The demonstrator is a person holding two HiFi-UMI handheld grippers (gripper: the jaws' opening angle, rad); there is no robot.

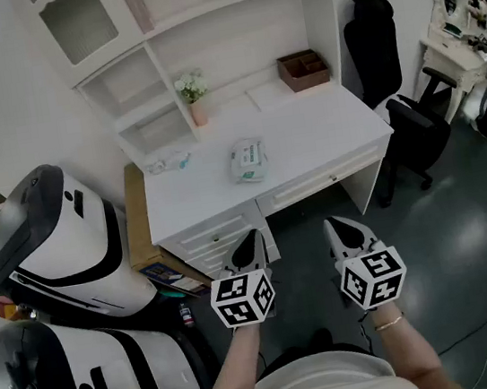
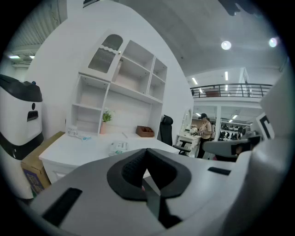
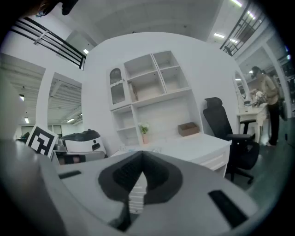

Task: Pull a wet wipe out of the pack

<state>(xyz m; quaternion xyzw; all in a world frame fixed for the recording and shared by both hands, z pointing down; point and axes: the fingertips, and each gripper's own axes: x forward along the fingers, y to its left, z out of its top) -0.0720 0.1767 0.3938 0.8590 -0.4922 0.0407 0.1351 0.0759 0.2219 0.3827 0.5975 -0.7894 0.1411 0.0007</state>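
Wet wipe pack (image 1: 248,159) lies flat near the middle of the white worktop (image 1: 316,133), apart from the small potted plant (image 1: 193,92) at the far left and the brown box (image 1: 303,70) at the far right, with bare surface all round it. Both tools hang well short of it, out over the dark floor on the near side of the drawers. The left hand-held gripper (image 1: 250,248) is clenched on nothing, its dark pads meeting at the tip in its own view (image 2: 146,153). The right hand-held gripper (image 1: 347,230) looks clenched and empty as well (image 3: 140,156). The wet wipe pack is probably light and soft-sided, with a slick film skin, so it would likely slide or lift off the worktop if a wipe were tugged without a second hold. A sensible plan is to press or pinch one end of the pack with one tool and take the wipe at the top opening with the other. The wipe itself should be thin, damp and limp, so it needs a firm pinch on an exposed fold and a steady pull. Whether the flap is open cannot be made out from here.
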